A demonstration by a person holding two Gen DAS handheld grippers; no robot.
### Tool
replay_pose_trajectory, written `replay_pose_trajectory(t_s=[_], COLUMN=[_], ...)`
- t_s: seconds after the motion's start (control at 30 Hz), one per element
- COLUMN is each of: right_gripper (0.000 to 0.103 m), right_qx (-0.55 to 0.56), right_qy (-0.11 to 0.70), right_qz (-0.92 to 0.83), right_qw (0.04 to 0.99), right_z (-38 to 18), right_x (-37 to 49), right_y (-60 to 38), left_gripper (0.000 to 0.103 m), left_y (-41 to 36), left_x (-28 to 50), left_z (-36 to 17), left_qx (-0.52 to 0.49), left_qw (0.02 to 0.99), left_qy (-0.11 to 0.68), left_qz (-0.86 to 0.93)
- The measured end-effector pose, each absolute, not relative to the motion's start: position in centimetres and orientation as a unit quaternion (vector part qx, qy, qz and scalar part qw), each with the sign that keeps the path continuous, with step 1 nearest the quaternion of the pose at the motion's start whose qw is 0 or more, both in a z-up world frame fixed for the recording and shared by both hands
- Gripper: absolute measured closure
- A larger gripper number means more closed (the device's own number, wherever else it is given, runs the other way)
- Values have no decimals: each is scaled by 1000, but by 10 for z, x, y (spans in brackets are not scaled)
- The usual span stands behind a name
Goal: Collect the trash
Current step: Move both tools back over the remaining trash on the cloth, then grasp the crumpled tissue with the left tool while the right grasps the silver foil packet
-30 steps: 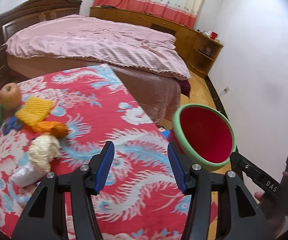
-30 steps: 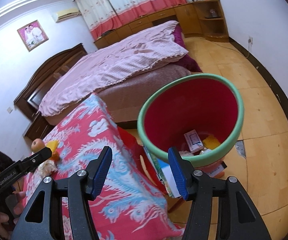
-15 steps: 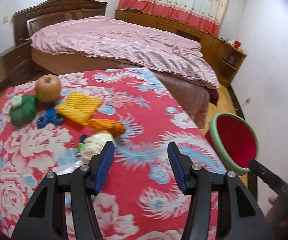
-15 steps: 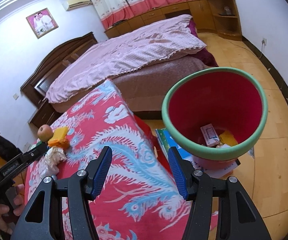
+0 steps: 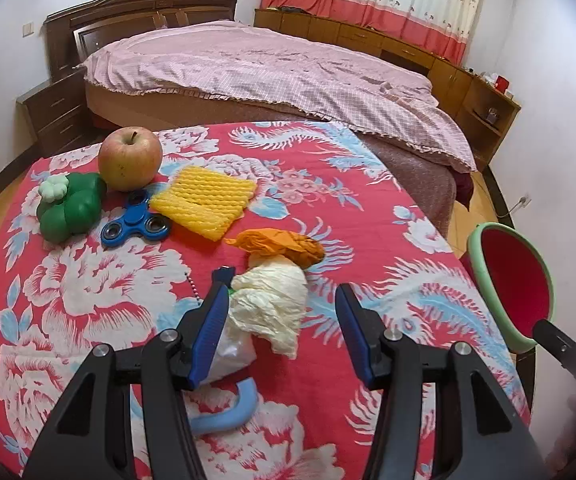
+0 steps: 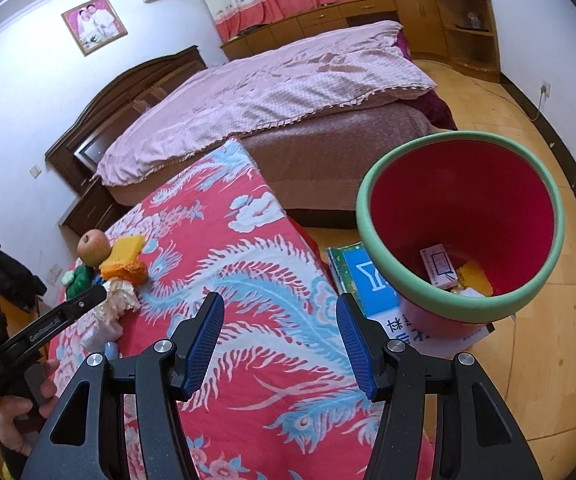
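1. crumpled cream wrapper (image 5: pixel 273 304) lies mid-frame on the table (image 5: pixel 87 288), an orange paper wad (image 5: pixel 283 246) touching its top edge
2. left gripper (image 5: pixel 281 330) hangs over it, jaws apart, nothing pinched, left blue pad right beside the wrapper
3. red bin (image 6: pixel 464 224) with green rim sits right of frame on the floor, some scraps inside
4. right gripper (image 6: pixel 279 344) jaws spread too, holding nothing, over the table edge

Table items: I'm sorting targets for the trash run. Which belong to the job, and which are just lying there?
Job: cream crumpled paper, orange crumpled paper, yellow foam net, red bin.

Lying about: apple, green toy, blue fidget spinner.
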State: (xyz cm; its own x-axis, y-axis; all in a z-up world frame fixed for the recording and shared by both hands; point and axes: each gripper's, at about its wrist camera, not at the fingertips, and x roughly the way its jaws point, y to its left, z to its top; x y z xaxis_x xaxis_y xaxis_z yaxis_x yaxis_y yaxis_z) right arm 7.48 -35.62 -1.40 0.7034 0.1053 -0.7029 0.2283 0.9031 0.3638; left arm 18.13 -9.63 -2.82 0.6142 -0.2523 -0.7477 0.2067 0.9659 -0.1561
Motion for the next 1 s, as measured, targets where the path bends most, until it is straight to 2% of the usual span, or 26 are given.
replay_pose_trajectory(t_s=[0.2,0.3,0.43,1.0], right_gripper=[43,43,43,43], right_qx=[213,211,209,179], right_qy=[392,395,399,397], right_qz=[-29,-26,-21,32], right_qw=[895,894,892,900], right_z=[-17,-18,-19,-10], right_x=[82,84,85,96], right_y=[-351,-348,-344,-301], left_gripper=[49,63,70,72], left_y=[-92,-90,-88,-44], left_x=[189,192,192,155], left_z=[-39,-43,-45,0], left_qx=[-37,-41,-43,-75], left_qw=[894,892,892,915], left_qy=[428,431,430,378], left_qz=[-130,-130,-134,-115])
